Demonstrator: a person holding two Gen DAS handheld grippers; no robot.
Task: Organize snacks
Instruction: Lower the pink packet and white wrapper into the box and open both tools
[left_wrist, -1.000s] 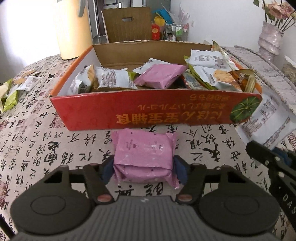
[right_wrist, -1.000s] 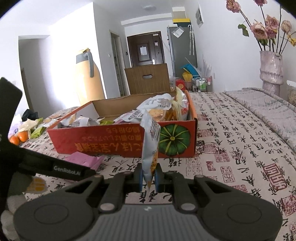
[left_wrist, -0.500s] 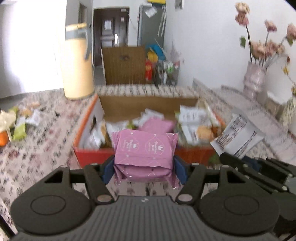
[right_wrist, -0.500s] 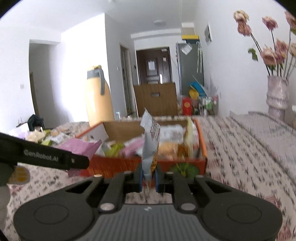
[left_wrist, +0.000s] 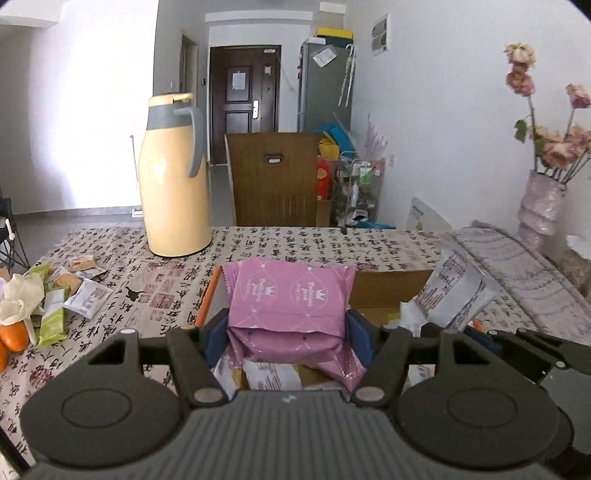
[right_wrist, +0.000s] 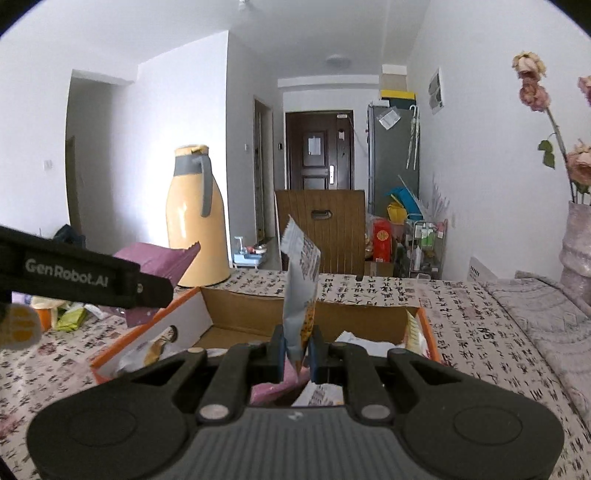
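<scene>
My left gripper (left_wrist: 288, 334) is shut on a pink snack packet (left_wrist: 291, 299), held in the air over the front of the cardboard snack box (left_wrist: 388, 284). My right gripper (right_wrist: 296, 345) is shut on the lower edge of a white and orange snack bag (right_wrist: 300, 284), which stands upright above the same box (right_wrist: 258, 306). In the left wrist view that white bag (left_wrist: 452, 288) shows at the right. In the right wrist view the pink packet (right_wrist: 159, 258) and the left gripper's arm show at the left. Several wrapped snacks lie inside the box.
A tall yellow thermos jug (left_wrist: 171, 177) stands on the patterned tablecloth behind the box. Loose snack packets (left_wrist: 70, 291) and oranges (left_wrist: 14, 336) lie at the table's left edge. A vase of dried flowers (left_wrist: 541, 206) is at the far right. A brown chair back (left_wrist: 273, 177) rises beyond the table.
Both grippers rose from table level with their packets and now hang over the box. The pink packet left the tablecloth. The views tilted up toward the room.
</scene>
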